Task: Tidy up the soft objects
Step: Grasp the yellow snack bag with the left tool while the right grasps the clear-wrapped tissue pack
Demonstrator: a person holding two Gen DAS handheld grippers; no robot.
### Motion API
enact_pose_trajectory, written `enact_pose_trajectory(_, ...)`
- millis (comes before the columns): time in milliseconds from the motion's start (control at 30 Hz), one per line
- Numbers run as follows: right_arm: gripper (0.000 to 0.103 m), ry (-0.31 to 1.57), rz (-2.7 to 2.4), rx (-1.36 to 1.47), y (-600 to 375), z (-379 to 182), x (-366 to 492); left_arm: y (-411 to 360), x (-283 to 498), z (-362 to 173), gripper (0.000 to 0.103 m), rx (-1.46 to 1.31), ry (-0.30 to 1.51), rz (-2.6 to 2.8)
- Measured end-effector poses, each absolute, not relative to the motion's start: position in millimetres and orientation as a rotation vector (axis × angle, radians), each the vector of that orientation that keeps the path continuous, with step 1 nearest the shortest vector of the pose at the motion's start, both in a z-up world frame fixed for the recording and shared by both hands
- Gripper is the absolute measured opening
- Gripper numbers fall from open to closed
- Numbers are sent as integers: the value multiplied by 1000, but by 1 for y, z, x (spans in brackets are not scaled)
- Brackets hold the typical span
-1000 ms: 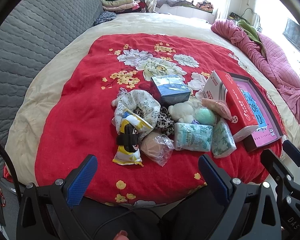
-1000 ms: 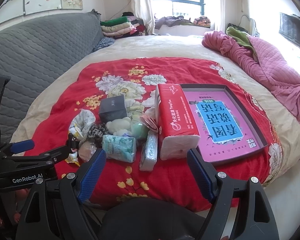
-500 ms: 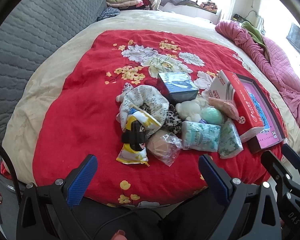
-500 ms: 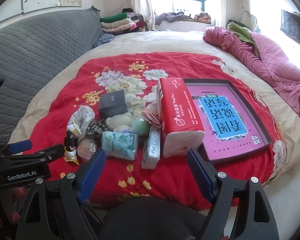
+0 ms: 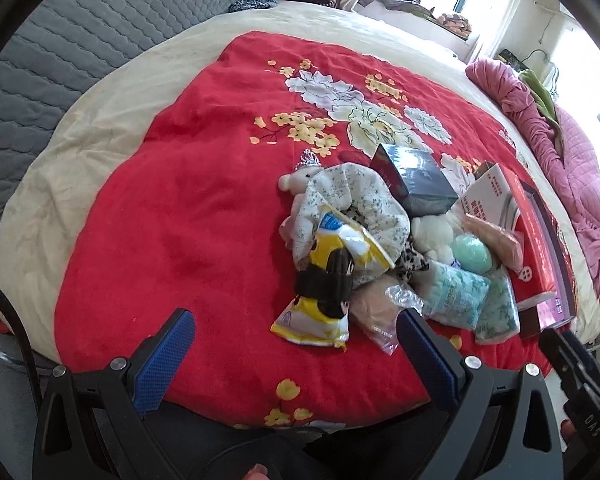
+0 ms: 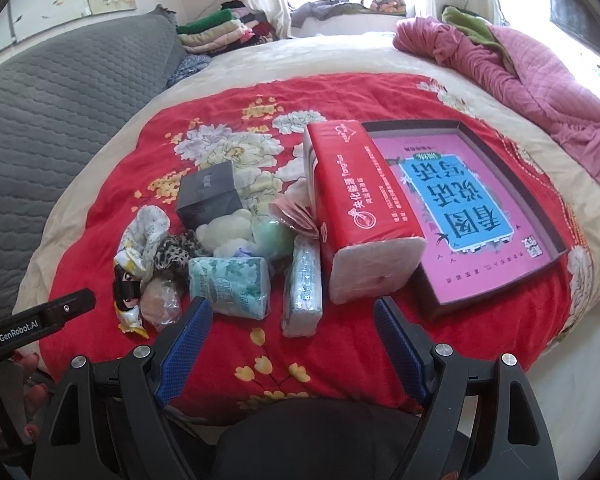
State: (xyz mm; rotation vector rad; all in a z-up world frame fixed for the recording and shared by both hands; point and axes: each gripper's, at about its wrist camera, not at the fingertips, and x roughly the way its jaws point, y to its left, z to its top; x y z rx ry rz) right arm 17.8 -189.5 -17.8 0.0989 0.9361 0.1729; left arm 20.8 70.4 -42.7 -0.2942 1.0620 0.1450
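Observation:
A heap of soft things lies on the red floral blanket (image 5: 172, 216): a yellow snack bag (image 5: 328, 276), a floral cloth (image 5: 360, 200), a white plush (image 6: 224, 228), a green ball (image 6: 274, 236), teal tissue packs (image 6: 230, 284) and a big red tissue pack (image 6: 360, 216). Beside them sits a shallow box with a pink and blue sheet (image 6: 460, 208). My left gripper (image 5: 296, 344) is open, just short of the snack bag. My right gripper (image 6: 290, 340) is open, near the teal packs. Both hold nothing.
A dark box (image 6: 208, 194) stands behind the heap. A grey quilted headboard (image 6: 60, 92) runs along the left. A pink quilt (image 6: 540, 68) is bunched at the right. Folded clothes (image 6: 216, 30) are stacked at the far end. A hand (image 6: 16, 400) shows at lower left.
Both grippers have moved forward and lower toward the heap, which now looks larger. The left view has swung so the heap sits right of centre. Nothing has been picked up.

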Motion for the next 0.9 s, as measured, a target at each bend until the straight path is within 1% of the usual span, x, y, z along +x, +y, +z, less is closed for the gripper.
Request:
enact_pose_trajectory(167, 84, 950, 166, 119, -192, -23, 24, 78, 42, -44, 101, -333, 1056, 112)
enact_pose_trajectory(333, 84, 972, 161, 127, -193, -29, 29, 85, 53, -63, 100, -365, 1091, 83)
enact_pose_trajectory(400, 84, 979, 158, 130, -194, -31, 30, 85, 55, -72, 93, -359, 1118, 59)
enact_pose_trajectory(467, 84, 984, 154, 134, -195, -33, 31, 85, 56, -80, 82, -359, 1136, 58)
enact_pose_trajectory(600, 84, 1003, 144, 147, -196, -38, 33, 85, 59, -93, 76, -389, 1167, 28)
enact_pose_trajectory(733, 84, 1023, 138, 160, -197, -44, 37, 82, 65, -100, 75, -393, 1178, 6)
enact_pose_trajectory(833, 84, 1033, 123, 176, -198, -46, 41, 80, 67, -103, 68, -411, 1179, -15)
enact_pose_trajectory(900, 84, 1040, 110, 188, -198, -49, 44, 83, 68, -105, 66, -433, 1175, -23)
